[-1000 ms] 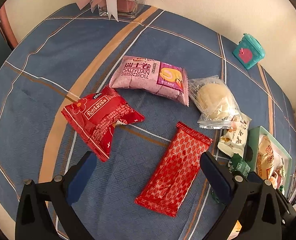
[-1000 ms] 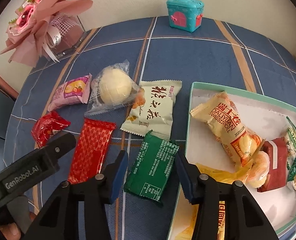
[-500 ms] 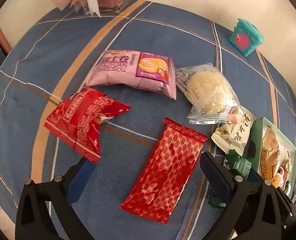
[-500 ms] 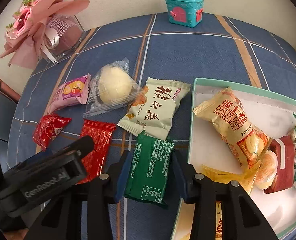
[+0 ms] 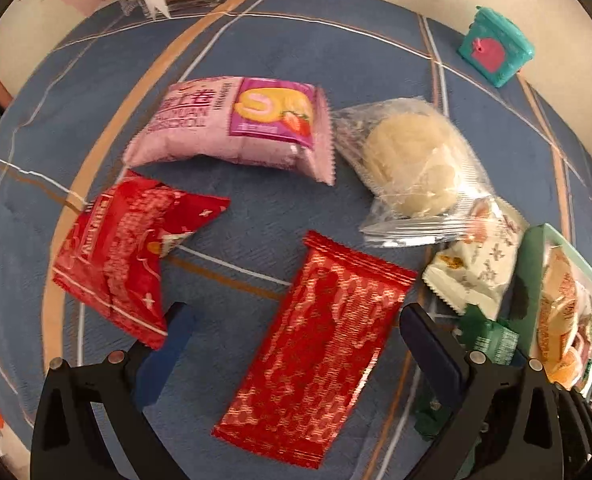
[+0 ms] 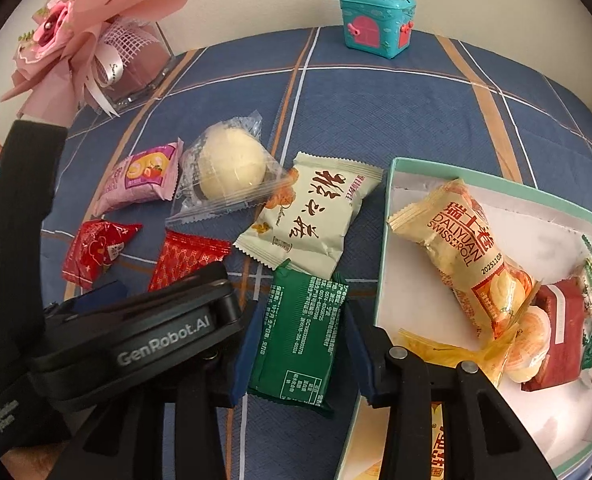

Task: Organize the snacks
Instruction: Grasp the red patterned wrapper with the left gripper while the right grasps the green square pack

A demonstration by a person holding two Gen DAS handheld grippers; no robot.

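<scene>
A long red patterned pack [image 5: 316, 344] lies on the blue checked cloth. My left gripper [image 5: 296, 344] is open and hangs just above it, one blue finger on each side, apart from the wrapper. My right gripper [image 6: 302, 344] is shut on a green snack pack [image 6: 300, 328], both pads pressing its long edges, right beside the mint-rimmed white tray [image 6: 388, 240]. The tray holds a yellow Swiss roll pack [image 6: 468, 248] and several small snacks. In the right wrist view the left gripper's black housing [image 6: 156, 340] covers most of the red patterned pack [image 6: 188, 256].
Loose on the cloth are a pink Swiss roll pack [image 5: 232, 124], a clear-wrapped bun [image 5: 412, 164], a crinkled red pack [image 5: 124, 248] and a cream pack [image 6: 312, 212]. A teal toy house [image 6: 376, 20] and a pink bouquet [image 6: 80, 36] stand at the back edge.
My left gripper has sunk and moved in over the red patterned pack, which now looks larger. My right gripper's fingers have closed in onto the green pack.
</scene>
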